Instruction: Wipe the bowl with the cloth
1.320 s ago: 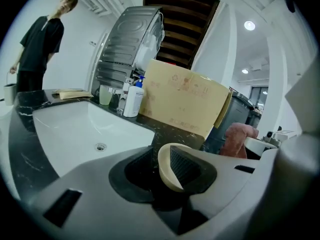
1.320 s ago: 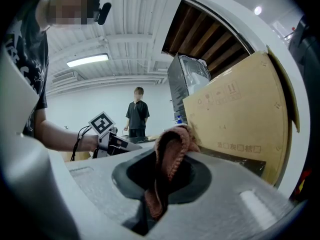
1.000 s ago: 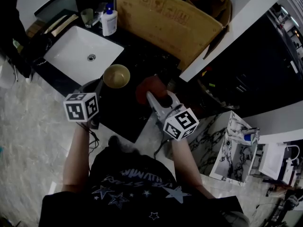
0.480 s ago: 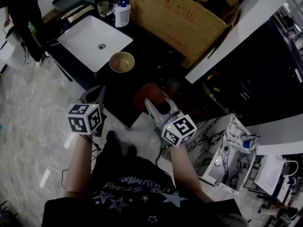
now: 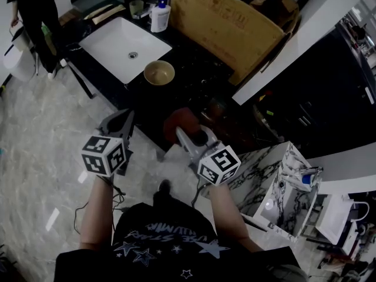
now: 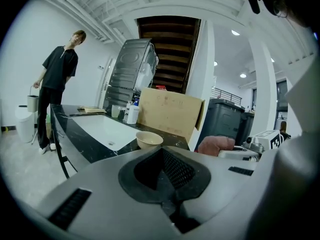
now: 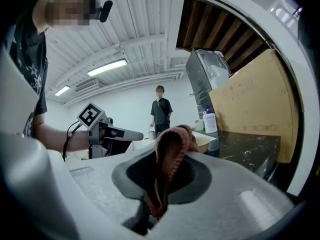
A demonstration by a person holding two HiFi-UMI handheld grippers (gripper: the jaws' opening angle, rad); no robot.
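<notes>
Pulling both tongs back toward yourself has left the bowl (image 5: pixel 159 73) far off on the counter (image 5: pixel 194 69), unwiped. Your right gripper (image 5: pixel 182 134) pinches the cloth (image 5: pixel 181 117), and your left gripper (image 5: pixel 122 119) is closed and empty.

Rumpled reddish-brown cloth (image 5: pixel 176 119) pinched between the jaws of the right tongs (image 5: pixel 189 134); beige bowl (image 5: pixel 159 73) upright, well ahead of them.

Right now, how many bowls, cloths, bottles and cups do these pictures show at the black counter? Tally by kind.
bowl: 1
cloth: 1, pinched in the right tongs
bottle: 1
cup: 1
Total: 4
</notes>
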